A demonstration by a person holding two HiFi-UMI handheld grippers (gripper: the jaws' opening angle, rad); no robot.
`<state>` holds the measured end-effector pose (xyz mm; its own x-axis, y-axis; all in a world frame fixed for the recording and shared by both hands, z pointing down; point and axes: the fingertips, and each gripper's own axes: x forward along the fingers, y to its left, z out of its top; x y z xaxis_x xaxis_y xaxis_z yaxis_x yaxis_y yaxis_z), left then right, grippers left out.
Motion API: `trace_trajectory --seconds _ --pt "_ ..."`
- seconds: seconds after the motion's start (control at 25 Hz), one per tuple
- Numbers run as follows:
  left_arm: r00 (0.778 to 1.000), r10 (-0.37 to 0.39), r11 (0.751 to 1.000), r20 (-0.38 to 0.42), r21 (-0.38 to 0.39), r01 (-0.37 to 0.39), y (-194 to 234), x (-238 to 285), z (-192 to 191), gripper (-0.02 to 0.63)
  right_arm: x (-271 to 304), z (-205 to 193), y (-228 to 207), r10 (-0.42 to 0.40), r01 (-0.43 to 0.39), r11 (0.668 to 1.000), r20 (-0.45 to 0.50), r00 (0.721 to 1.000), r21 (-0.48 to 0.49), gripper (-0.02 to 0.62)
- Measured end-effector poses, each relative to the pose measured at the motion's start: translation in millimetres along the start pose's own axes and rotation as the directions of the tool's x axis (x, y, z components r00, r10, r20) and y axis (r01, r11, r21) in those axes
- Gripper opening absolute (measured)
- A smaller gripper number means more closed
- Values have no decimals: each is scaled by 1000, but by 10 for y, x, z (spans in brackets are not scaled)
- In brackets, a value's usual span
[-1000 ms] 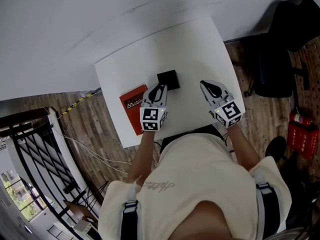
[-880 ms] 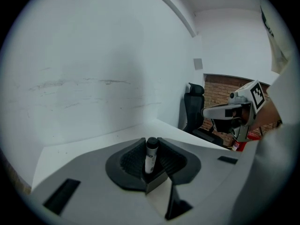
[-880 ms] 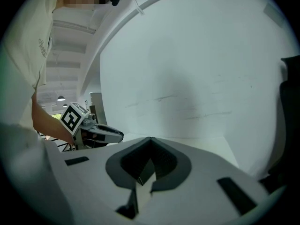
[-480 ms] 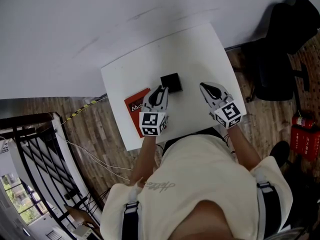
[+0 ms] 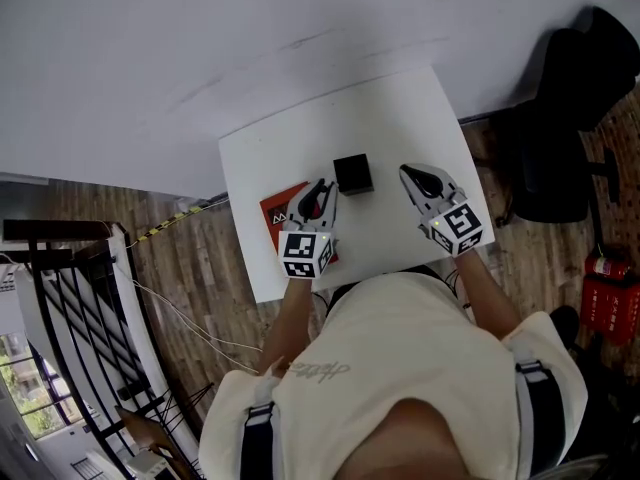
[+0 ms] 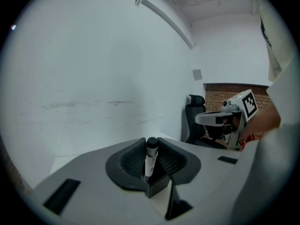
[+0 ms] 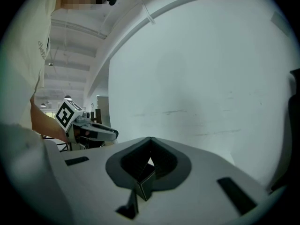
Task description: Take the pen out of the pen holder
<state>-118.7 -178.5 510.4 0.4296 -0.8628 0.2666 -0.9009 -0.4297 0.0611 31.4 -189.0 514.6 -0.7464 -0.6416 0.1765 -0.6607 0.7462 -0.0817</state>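
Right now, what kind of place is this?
Probably an office or workroom: a white table stands by a plain wall, a black office chair sits beside it, and a red fire extinguisher is on the wooden floor.

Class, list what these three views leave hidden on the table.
Left gripper view: the pen holder hides the pen's lower end.
Head view: the pen is too small to see in the dark holder; the left gripper covers part of the red book.
Right gripper view: its jaws hide the pen.
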Motion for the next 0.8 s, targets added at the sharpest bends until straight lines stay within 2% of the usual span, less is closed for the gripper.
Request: trace_trajectory --seconds 0.64,0.8 --pt "990 128 992 58 -16 -127 367 -556 167 89 240 380 310 84 -81 994 48 995 -67 8" --pt "987 150 988 62 -37 -148 460 -687 159 89 264 450 376 98 -95 994 57 994 -53 8"
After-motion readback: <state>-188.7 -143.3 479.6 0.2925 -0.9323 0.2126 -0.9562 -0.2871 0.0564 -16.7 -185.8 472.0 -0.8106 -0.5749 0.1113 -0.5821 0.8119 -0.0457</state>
